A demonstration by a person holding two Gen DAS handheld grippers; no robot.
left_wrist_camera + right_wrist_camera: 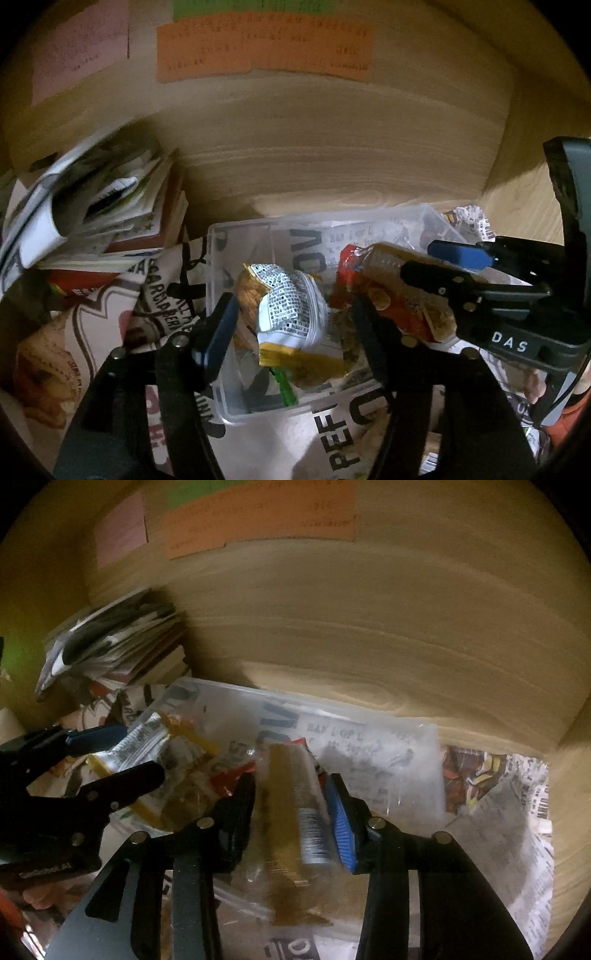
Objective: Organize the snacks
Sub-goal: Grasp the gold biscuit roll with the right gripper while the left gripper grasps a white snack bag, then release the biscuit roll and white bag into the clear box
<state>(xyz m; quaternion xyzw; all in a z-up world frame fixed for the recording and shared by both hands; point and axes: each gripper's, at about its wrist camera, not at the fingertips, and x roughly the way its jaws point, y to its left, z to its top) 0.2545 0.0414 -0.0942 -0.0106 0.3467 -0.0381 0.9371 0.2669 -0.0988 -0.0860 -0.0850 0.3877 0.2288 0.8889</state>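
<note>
A clear plastic bin [218, 280] stands on newspaper in a wooden cupboard. My left gripper [291, 314] hangs over the bin with its jaws spread around a yellow and white snack packet [291, 314]; the packet sits between the fingers. My right gripper [293, 805] is shut on a gold and red snack bar [291, 797] and holds it over the bin [369, 738]. In the left wrist view the right gripper [432, 262] comes in from the right with that bar [391, 291]. The left gripper [122, 753] with its packet [147, 746] shows at the left in the right wrist view.
A stack of books and papers [110, 206] lies at the back left, also seen in the right wrist view [122, 646]. Printed newspaper [509, 830] lines the shelf. The wooden back wall [332, 129] carries orange and pink paper notes [258, 44]. A side wall [569, 775] stands at the right.
</note>
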